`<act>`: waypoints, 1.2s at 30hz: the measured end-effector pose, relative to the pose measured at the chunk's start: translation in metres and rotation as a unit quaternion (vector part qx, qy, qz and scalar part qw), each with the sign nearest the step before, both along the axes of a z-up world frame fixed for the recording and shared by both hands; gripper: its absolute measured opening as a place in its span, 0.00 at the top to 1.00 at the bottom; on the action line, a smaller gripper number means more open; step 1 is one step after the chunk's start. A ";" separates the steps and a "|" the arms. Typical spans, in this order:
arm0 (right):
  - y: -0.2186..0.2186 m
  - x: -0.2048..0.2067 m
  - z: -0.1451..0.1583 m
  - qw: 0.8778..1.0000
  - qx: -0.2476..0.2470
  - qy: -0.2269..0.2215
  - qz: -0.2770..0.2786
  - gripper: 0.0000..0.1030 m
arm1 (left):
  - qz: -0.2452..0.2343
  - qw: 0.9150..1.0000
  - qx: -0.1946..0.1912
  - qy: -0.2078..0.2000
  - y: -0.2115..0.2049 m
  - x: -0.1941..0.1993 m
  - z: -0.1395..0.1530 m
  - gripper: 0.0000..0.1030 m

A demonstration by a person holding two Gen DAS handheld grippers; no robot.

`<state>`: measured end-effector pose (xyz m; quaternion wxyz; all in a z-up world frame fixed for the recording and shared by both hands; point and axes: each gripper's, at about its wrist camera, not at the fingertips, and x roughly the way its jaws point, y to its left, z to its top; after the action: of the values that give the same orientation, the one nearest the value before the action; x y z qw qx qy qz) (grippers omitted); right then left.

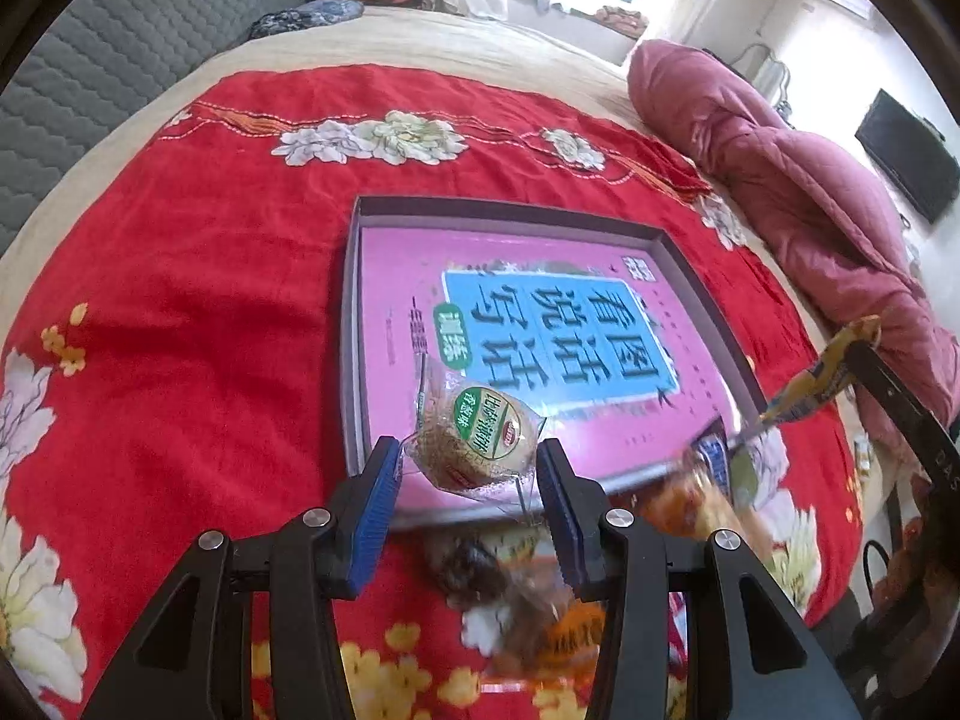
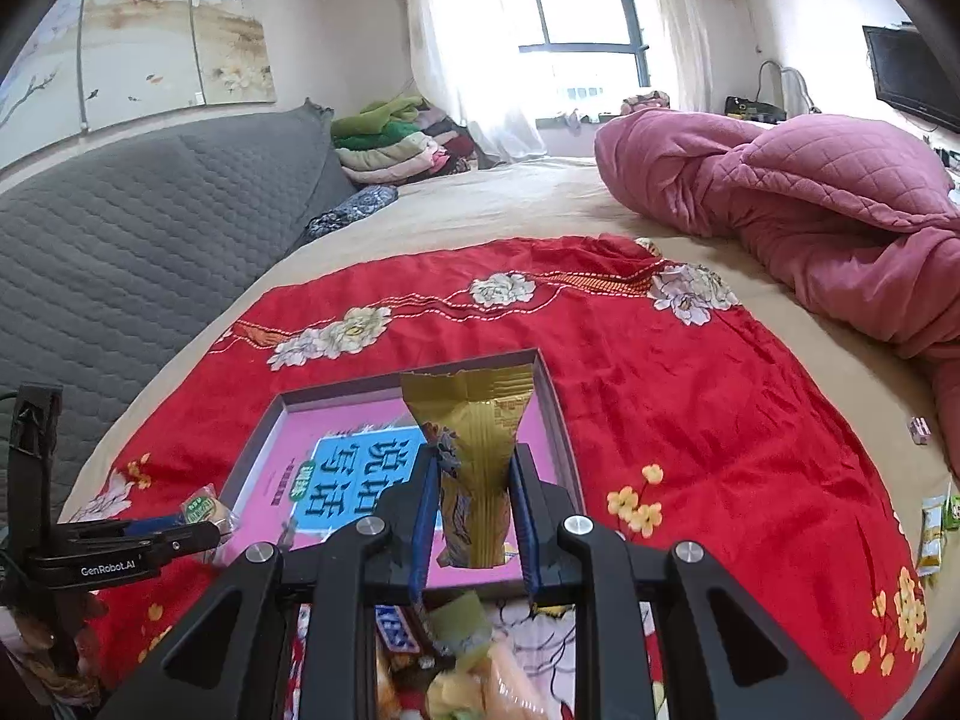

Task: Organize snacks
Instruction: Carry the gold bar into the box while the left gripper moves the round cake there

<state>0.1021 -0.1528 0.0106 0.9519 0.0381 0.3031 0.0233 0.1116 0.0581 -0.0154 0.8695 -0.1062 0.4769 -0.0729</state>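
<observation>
A shallow grey tray (image 1: 353, 324) lined with a pink and blue book cover lies on a red flowered cloth (image 1: 198, 276). My left gripper (image 1: 468, 468) is open, its blue pads on either side of a round biscuit in clear wrap with a green label (image 1: 480, 438) at the tray's near edge. My right gripper (image 2: 474, 516) is shut on a gold snack packet (image 2: 477, 468) and holds it upright above the tray (image 2: 552, 396). The packet also shows at the right of the left wrist view (image 1: 822, 378).
A loose pile of wrapped snacks (image 1: 540, 576) lies on the cloth just in front of the tray, also seen below the right gripper (image 2: 456, 654). A pink quilt (image 2: 810, 204) is bunched at the right. A few small packets (image 2: 933, 528) lie at the far right. A grey headboard (image 2: 138, 240) stands at the left.
</observation>
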 end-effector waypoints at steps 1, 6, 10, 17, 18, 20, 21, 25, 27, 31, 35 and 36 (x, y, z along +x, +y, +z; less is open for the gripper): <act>0.000 0.002 -0.001 1.000 -0.001 0.000 -0.002 0.77 | 0.003 1.000 0.000 -0.001 0.000 0.004 -0.002 0.53; -0.001 0.012 -0.014 1.000 -0.007 0.014 -0.008 0.77 | 0.001 1.000 -0.006 0.001 -0.005 0.019 -0.011 0.53; -0.002 0.015 -0.023 1.000 -0.009 0.029 -0.009 0.77 | -0.011 1.000 -0.006 0.006 -0.011 0.023 -0.019 0.53; -0.003 0.025 -0.040 0.998 -0.019 0.062 -0.019 0.77 | -0.014 1.000 -0.007 0.019 -0.011 0.027 -0.031 0.53; -0.003 0.027 -0.042 0.997 -0.019 0.065 -0.019 0.77 | -0.013 1.000 -0.007 0.019 -0.010 0.028 -0.031 0.53; -0.003 0.029 -0.047 0.997 -0.022 0.072 -0.023 0.77 | -0.012 1.000 -0.009 0.020 -0.008 0.028 -0.032 0.53; -0.004 0.029 -0.048 0.997 -0.021 0.074 -0.024 0.77 | -0.011 1.000 -0.010 0.020 -0.008 0.029 -0.032 0.53; -0.005 0.035 -0.057 0.996 -0.020 0.085 -0.025 0.77 | -0.012 1.000 -0.009 0.024 -0.008 0.030 -0.036 0.53; -0.006 0.038 -0.062 0.995 -0.017 0.091 -0.026 0.77 | -0.012 1.000 -0.008 0.026 -0.008 0.031 -0.038 0.53; -0.006 0.042 -0.071 0.994 -0.013 0.101 -0.026 0.77 | -0.011 0.999 -0.007 0.030 -0.008 0.032 -0.041 0.53; -0.006 0.044 -0.074 0.994 -0.014 0.105 -0.025 0.77 | -0.012 0.999 -0.007 0.032 -0.008 0.031 -0.042 0.53; -0.005 0.045 -0.076 0.994 -0.014 0.108 -0.024 0.77 | -0.012 0.999 -0.007 0.032 -0.008 0.031 -0.043 0.53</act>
<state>0.1474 -0.1582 -0.0651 0.9145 0.0344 0.4031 -0.0083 0.1429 0.0497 -0.0583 0.8520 -0.1084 0.5054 -0.0833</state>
